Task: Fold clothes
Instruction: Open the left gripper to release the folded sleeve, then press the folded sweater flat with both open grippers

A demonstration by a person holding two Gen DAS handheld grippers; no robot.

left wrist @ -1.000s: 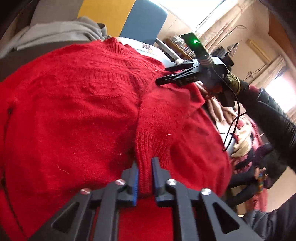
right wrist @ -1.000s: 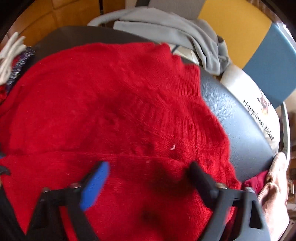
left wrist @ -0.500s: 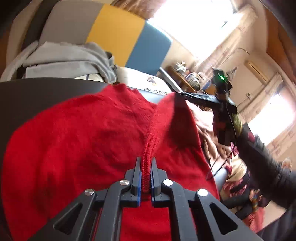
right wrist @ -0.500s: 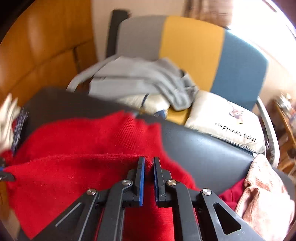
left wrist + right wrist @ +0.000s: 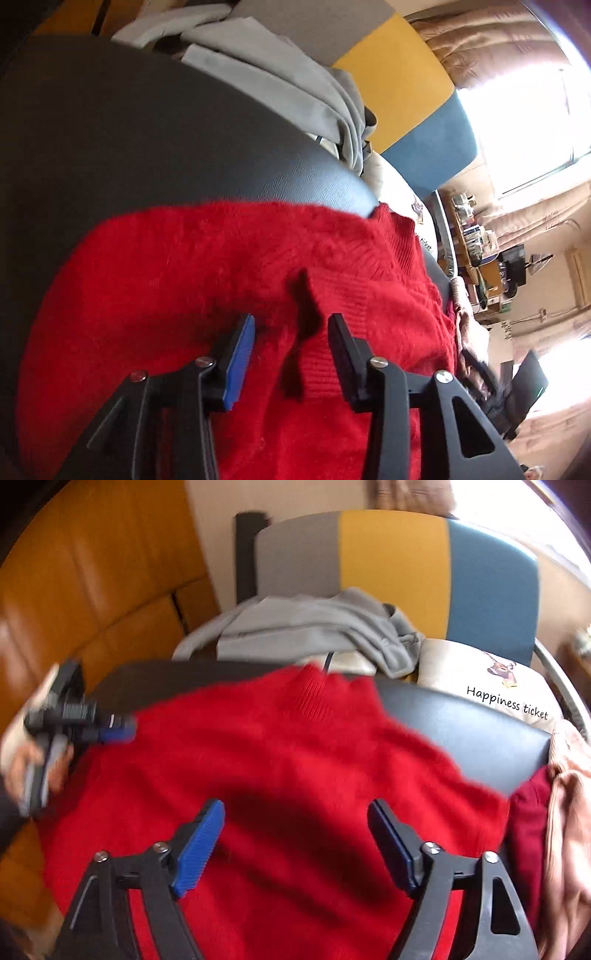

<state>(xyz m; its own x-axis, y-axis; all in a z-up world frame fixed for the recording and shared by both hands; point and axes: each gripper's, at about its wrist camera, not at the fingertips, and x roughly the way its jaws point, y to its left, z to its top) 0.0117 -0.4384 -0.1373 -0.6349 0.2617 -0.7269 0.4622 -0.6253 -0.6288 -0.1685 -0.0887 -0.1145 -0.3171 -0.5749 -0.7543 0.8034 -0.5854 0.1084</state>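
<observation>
On the dark leather-look counter [image 5: 480, 731] lies a red knit sweater [image 5: 288, 760], spread flat. Behind it: chair with grey, yellow and blue back [image 5: 395, 565], grey garment [image 5: 314, 627], "Happiness ticket" cushion [image 5: 487, 679]. Pink garment [image 5: 569, 812] at right edge. Left gripper [image 5: 291, 332] fingers parted, empty, over a ribbed cuff. Right gripper [image 5: 297, 827] fingers spread wide, empty, above the sweater.

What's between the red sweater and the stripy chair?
In the right wrist view, a crumpled grey garment and a cream cushion lie between the red sweater and the chair.
</observation>
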